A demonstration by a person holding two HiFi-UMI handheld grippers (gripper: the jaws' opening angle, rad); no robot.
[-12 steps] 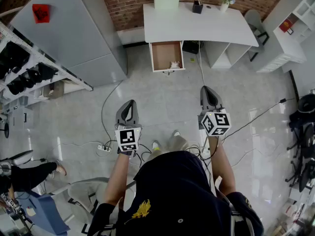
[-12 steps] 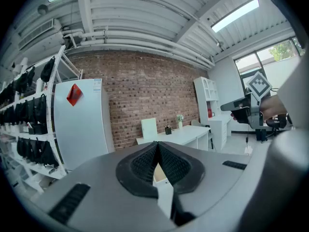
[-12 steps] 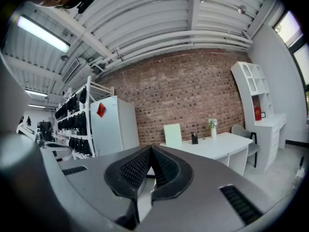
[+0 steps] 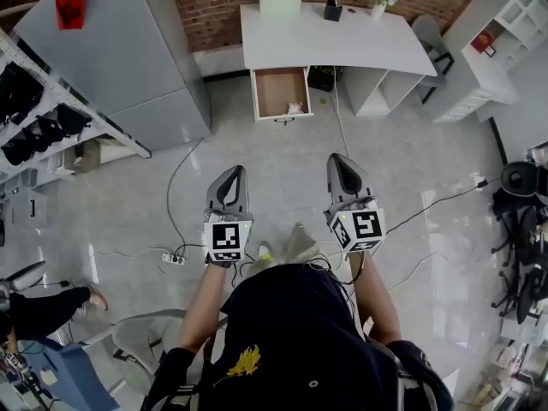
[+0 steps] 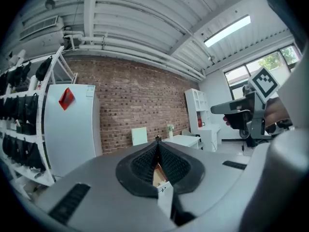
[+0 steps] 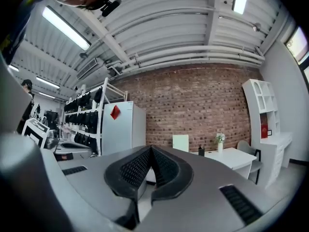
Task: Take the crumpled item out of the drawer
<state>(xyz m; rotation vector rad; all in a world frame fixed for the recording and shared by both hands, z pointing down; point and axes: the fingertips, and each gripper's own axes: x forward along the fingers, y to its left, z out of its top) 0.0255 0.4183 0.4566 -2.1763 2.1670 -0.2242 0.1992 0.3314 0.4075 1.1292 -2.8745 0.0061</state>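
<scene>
An open drawer (image 4: 279,92) stands out from under the white desk (image 4: 334,45) at the far end of the room. A small pale crumpled item (image 4: 295,107) lies in its front right corner. My left gripper (image 4: 231,178) and right gripper (image 4: 341,166) are held side by side over the floor, well short of the drawer, and both are shut with nothing between the jaws. In the left gripper view the jaws meet at the tips (image 5: 158,140); in the right gripper view they also meet (image 6: 150,148). The drawer shows only as a sliver between the left jaws.
A large grey cabinet (image 4: 111,50) with a red tag stands left of the desk. Black items hang on a rack (image 4: 38,114) at the left wall. Cables and a power strip (image 4: 175,259) lie on the glossy floor. White shelves (image 4: 505,24) and chairs stand at the right.
The view has shifted forward toward the desk. My right gripper has moved left and a little up, closer to the left one.
</scene>
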